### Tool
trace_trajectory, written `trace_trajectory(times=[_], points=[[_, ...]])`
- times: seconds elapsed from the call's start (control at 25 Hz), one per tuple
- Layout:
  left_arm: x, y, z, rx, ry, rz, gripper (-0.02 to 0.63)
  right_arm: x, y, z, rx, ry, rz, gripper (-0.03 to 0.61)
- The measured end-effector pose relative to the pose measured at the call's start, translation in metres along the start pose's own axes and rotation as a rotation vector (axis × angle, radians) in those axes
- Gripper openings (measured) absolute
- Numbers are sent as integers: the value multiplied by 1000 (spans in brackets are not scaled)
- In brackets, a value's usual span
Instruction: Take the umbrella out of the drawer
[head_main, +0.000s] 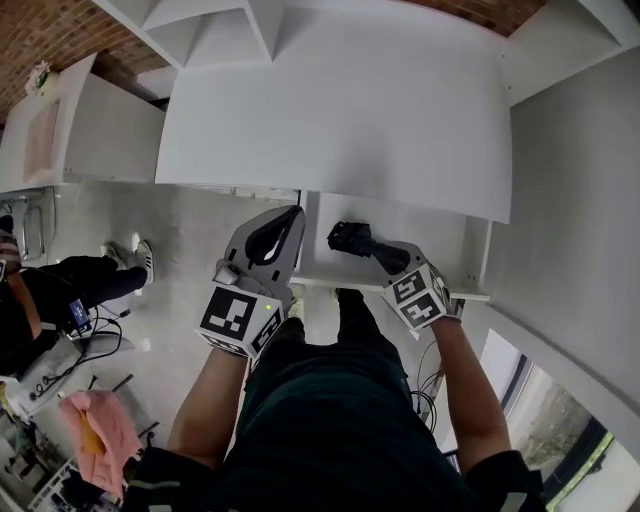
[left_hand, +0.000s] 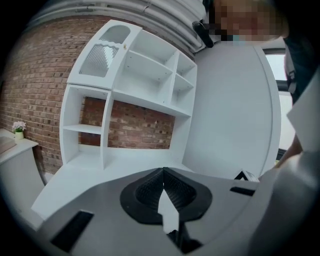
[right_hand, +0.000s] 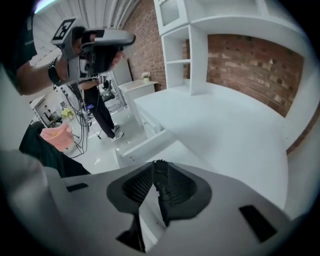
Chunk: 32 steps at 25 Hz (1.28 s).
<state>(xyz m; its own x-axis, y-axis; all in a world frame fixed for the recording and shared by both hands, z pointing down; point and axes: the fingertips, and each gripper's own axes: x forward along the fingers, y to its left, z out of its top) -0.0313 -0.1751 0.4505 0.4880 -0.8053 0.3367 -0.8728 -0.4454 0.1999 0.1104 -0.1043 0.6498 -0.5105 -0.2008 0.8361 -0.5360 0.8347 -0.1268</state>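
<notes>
Two grippers hang at the open drawer (head_main: 452, 240), where the folded black umbrella (head_main: 350, 238) lies slantwise, its long axis running toward the right gripper (head_main: 383, 256). That gripper is the nearer, tips just beside the umbrella's near end, jaws a crack apart with nothing between them. The left gripper (head_main: 292, 220), closed and empty, sits off to the umbrella's left.

part of the umbrella (head_main: 350, 238) hides behind the right gripper (head_main: 385, 257). the picture's left edge cuts off a bystander (head_main: 60, 290).
</notes>
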Motion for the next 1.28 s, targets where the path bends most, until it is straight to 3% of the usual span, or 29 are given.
trace_trajectory(times=[0.36, 0.84, 1.28], points=[[26, 1, -30, -26, 57, 73, 6, 89, -15, -76, -162, 230, 150, 137], [25, 14, -67, -97, 130, 163, 6, 156, -11, -128, -239, 373, 255, 238], [14, 25, -80, -136, 158, 210, 6, 187, -9, -145, -327, 455, 206, 258]])
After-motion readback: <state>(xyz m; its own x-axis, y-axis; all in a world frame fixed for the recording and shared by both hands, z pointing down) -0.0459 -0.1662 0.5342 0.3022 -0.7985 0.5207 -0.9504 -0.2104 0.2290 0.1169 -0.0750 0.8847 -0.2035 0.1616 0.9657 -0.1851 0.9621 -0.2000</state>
